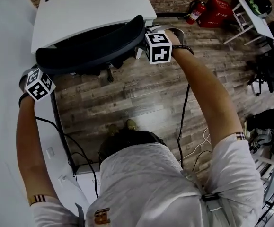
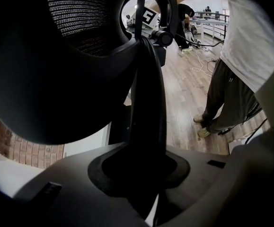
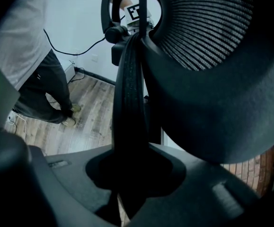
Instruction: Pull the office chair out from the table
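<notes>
Seemingly the pull has barely begun.

Head view: the office chair (image 1: 92, 46) sits at upper left, its backrest overlapping the edge of the white table (image 1: 80, 6), so most of the drawing-out looks left to do. The left gripper (image 1: 38, 83) and right gripper (image 1: 156, 46) sit at the backrest's two ends. A red box (image 1: 218, 9) at upper right is closed, its contents unseen.

Left gripper view: the jaws pinch the backrest rim (image 2: 148, 108) at centre frame.

Right gripper view: the jaws clamp that same rim (image 3: 129, 108).
</notes>
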`<state>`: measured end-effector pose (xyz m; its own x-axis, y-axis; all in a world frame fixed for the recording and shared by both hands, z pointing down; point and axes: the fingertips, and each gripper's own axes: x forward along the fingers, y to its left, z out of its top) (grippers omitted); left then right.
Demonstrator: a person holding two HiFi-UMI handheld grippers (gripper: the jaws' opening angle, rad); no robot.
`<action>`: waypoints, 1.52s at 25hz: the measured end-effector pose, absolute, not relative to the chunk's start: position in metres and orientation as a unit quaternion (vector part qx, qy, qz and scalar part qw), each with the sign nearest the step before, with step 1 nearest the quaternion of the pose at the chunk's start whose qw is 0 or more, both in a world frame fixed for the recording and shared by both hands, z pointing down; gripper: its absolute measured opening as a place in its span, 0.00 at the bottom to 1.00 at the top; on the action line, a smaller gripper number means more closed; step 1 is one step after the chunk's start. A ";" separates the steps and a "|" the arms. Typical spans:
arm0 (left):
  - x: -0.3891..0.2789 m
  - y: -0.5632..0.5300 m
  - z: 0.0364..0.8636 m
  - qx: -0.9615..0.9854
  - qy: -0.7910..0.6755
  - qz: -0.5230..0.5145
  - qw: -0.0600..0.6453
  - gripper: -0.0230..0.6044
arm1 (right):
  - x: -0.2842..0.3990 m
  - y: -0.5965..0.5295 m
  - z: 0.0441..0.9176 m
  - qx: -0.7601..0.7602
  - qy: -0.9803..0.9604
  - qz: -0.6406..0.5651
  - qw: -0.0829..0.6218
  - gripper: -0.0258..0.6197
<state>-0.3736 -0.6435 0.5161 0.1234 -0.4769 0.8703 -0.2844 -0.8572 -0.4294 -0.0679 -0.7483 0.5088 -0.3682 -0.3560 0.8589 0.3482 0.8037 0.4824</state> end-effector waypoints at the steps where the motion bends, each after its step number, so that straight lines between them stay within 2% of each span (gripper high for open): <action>1: -0.371 -0.638 0.515 -0.744 0.258 -0.611 0.079 0.21 | -0.066 -0.744 0.508 0.003 -0.765 -0.315 0.561 0.19; 32: -0.386 -0.449 0.528 -0.754 0.239 -0.604 0.097 0.21 | -0.075 -0.533 0.518 0.024 -0.763 -0.297 0.573 0.18; 38: -0.371 -0.407 0.519 -0.751 0.239 -0.607 0.104 0.21 | -0.063 -0.490 0.517 0.020 -0.764 -0.301 0.570 0.18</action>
<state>-0.3713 -0.4075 0.5185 0.1495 -0.4848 0.8617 -0.2318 -0.8644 -0.4461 -0.0635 -0.4896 0.5166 -0.3497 -0.3737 0.8591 0.3128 0.8178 0.4830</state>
